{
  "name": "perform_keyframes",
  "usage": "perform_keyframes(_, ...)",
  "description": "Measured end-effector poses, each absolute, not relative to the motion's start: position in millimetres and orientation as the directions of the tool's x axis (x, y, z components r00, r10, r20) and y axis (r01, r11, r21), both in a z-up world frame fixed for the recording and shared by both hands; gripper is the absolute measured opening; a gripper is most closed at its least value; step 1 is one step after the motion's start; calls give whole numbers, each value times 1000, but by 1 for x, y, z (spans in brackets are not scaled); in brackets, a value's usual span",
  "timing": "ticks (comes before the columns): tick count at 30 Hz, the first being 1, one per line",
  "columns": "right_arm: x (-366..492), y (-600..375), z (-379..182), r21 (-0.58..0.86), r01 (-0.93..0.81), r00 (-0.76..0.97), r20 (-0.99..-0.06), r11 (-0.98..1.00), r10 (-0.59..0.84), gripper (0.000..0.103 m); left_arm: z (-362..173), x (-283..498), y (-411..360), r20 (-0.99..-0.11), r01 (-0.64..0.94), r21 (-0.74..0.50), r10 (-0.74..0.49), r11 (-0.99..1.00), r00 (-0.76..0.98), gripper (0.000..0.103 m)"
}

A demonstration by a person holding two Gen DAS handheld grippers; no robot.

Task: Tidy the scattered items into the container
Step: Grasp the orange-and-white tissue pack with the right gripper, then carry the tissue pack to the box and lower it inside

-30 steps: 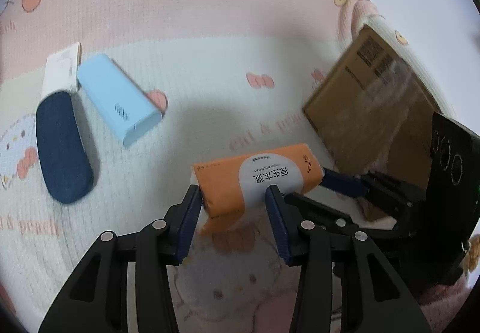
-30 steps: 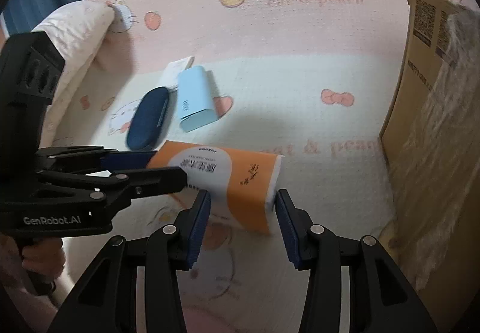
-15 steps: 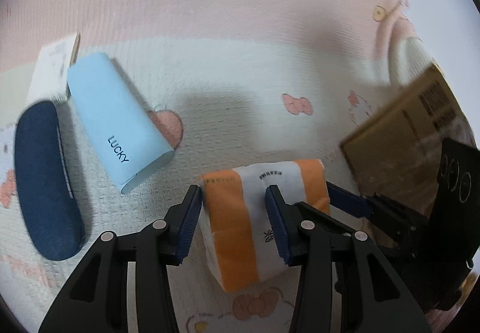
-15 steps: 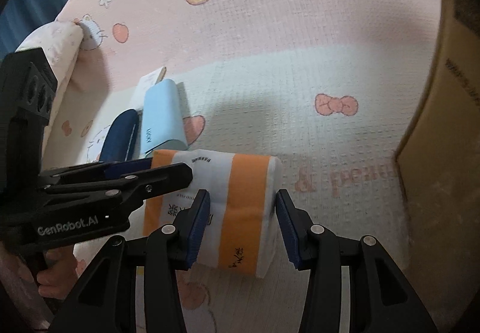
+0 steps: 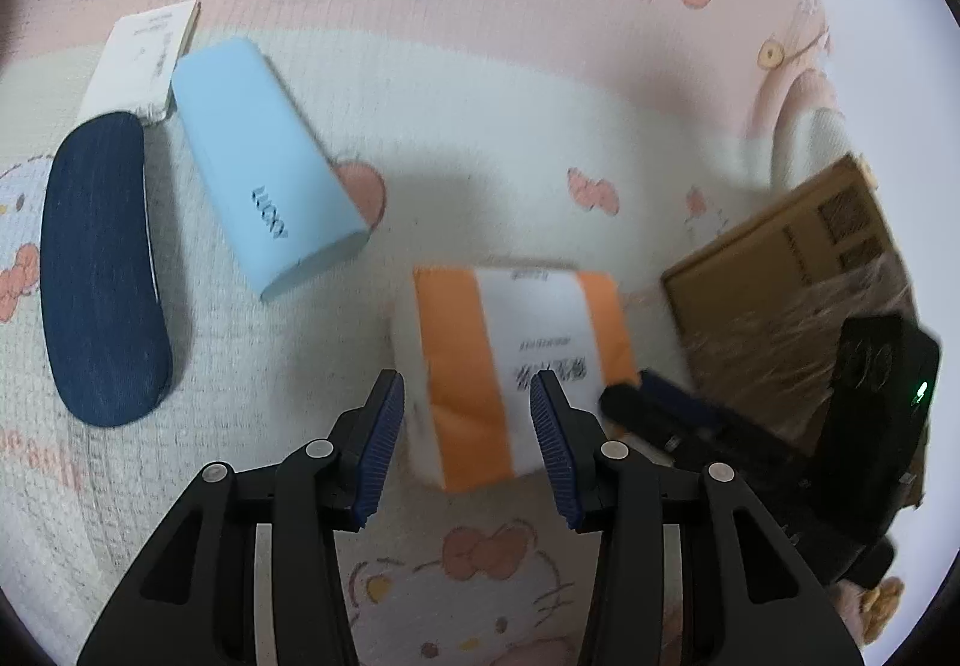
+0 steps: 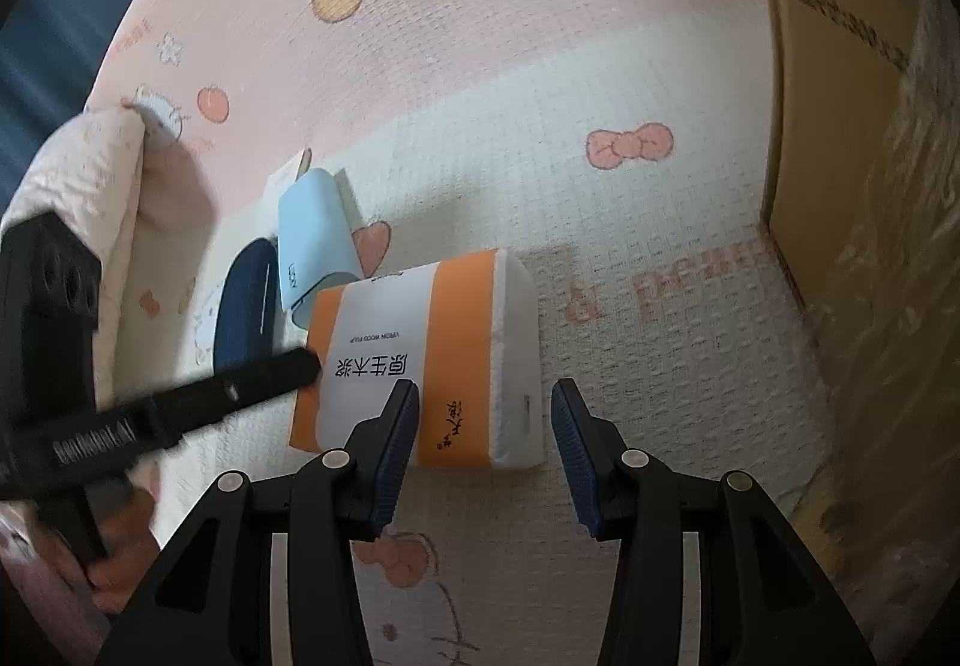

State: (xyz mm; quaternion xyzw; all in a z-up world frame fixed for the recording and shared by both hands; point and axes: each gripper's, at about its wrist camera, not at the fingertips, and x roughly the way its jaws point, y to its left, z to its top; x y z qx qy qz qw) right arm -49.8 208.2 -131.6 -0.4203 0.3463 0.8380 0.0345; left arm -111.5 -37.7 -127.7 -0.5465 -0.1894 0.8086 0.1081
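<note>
My left hand-held gripper stands apart around the near end of the tissue pack; a gap shows at each pad, so nothing is clenched. My right hand-held gripper is likewise slack, jaws straddling the pack's white edge with clear space on the outer side. Since a second ago both have dropped lower and rolled; the pack, then seen long-side across and higher in both views, now lies flat on the mat, orange bands running away from me. It rests near the cardboard box, not in it. Judgement: pack set down or being re-gripped; transfer not done. Blue case, dark case and white card remain on the mat.
</note>
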Motion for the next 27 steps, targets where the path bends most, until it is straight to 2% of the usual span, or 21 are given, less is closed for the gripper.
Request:
perform_keyframes(14,-69,209,-140,536,-327,-655,-722,-778,-223,44,-147,-127,-35,-837,75,-473,422,-878,-347,48)
perform_keyframes(17,-68,209,-140,542,-327,-657,-719,-774,-226,44,-144,-125,-34,-838,82,-473,420,-877,-349,43)
perform_keyframes(21,-62,206,-129,534,-330,-663,-718,-779,-212,44,-128,-119,-34,-828,81,-488,432,-869,-359,42)
perform_keyframes(27,-42,203,-80,535,-276,-739,-649,-798,-179,44,-69,-94,-35,-780,19,-488,426,-873,-459,41)
